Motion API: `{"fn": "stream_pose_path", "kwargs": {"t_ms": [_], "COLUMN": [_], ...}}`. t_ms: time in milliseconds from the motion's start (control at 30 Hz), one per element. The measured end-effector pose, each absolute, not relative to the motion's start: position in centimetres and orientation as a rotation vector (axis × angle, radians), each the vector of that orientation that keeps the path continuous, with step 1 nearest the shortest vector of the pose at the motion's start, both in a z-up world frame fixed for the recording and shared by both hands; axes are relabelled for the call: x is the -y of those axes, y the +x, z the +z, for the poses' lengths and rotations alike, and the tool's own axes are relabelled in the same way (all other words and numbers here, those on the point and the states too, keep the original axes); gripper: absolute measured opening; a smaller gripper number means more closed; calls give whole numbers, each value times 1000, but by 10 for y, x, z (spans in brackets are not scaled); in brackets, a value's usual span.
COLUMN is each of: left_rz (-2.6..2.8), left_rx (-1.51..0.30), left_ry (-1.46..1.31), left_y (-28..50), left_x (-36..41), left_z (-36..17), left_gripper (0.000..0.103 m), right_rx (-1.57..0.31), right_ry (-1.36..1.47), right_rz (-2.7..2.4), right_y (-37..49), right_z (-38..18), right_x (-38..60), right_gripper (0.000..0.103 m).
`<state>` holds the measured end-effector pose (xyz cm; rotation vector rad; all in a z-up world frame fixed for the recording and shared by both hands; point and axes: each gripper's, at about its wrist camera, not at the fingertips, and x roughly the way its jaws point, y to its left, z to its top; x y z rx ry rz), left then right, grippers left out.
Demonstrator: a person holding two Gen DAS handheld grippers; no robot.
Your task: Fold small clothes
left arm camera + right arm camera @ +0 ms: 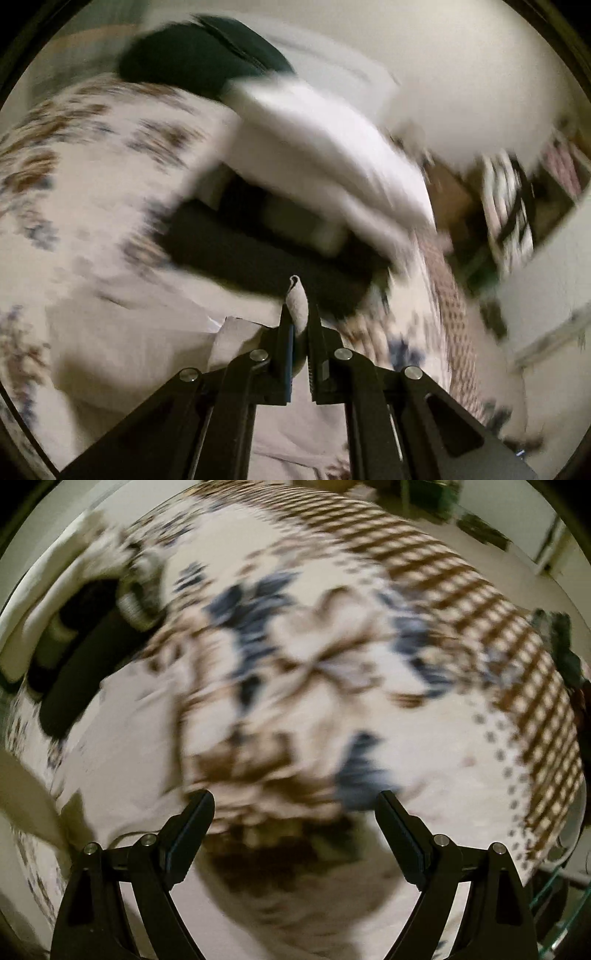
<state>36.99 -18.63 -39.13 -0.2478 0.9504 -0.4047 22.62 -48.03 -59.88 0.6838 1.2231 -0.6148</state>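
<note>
My left gripper (300, 310) is shut on a fold of pale cloth (298, 301); the rest of that pale garment (147, 332) spreads below and to the left over the patterned bedspread (85, 177). Ahead lie a black folded garment (240, 254) and a white folded one (314, 147), with a dark green item (199, 55) behind them. The view is blurred by motion. My right gripper (295, 808) is open and empty above the floral bedspread (295, 657). A black garment (77, 664) lies at the far left of the right wrist view.
A cream pillow or wall (461, 66) fills the upper right of the left wrist view. Shelves with clutter (517, 206) stand at the right. The checked border of the bedspread (480, 620) runs along the bed's right edge. A glass edge (557, 893) shows at lower right.
</note>
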Motion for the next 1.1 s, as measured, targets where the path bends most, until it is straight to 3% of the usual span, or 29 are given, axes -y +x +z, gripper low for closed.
{"fn": "stream_pose_path", "kwargs": {"t_ms": [167,267,300,367,400,433,600,800,867,967,1033,1100], "left_rz": [-474,-482,-468,-442,-423,-390,-142,74,109,121,114,105], "left_rx": [-1125,-1186,-1187,-1167,-1154,-1134,-1061,-1178,-1200,-1206,-1208,-1208], "left_ry": [-143,-155,-141,-128,-139,-147,-98,-116,-112,-110,-108,-101], "left_y": [356,350,348,350,350,351,348,332,327,320,322,322], "left_x": [244,245,241,221,208,189,85,10,1,-6,-2,-1], "left_z": [-452,-463,-461,-453,-446,-440,-432,-481,-491,-498,-500,-503], "left_gripper": [5,7,13,48,85,98,98,98,98,98,98,98], "right_rx": [-1218,-1219,-1213,-1190,-1178,-1165,-1139,-1192,-1232,-1279,-1279,-1260], "right_ry": [700,712,738,785,795,786,792,718,671,617,528,456], "right_rz": [-682,-683,-661,-615,-589,-571,-350,-223,-279,-322,-335,-344], "right_y": [194,182,180,179,184,189,243,317,335,351,356,355], "right_z": [-601,-601,-601,-597,-594,-590,-572,-591,-609,-633,-641,-641], "right_x": [510,521,523,523,518,513,469,407,403,398,390,381], "right_gripper": [91,91,91,91,91,91,91,90,83,53,15,10]}}
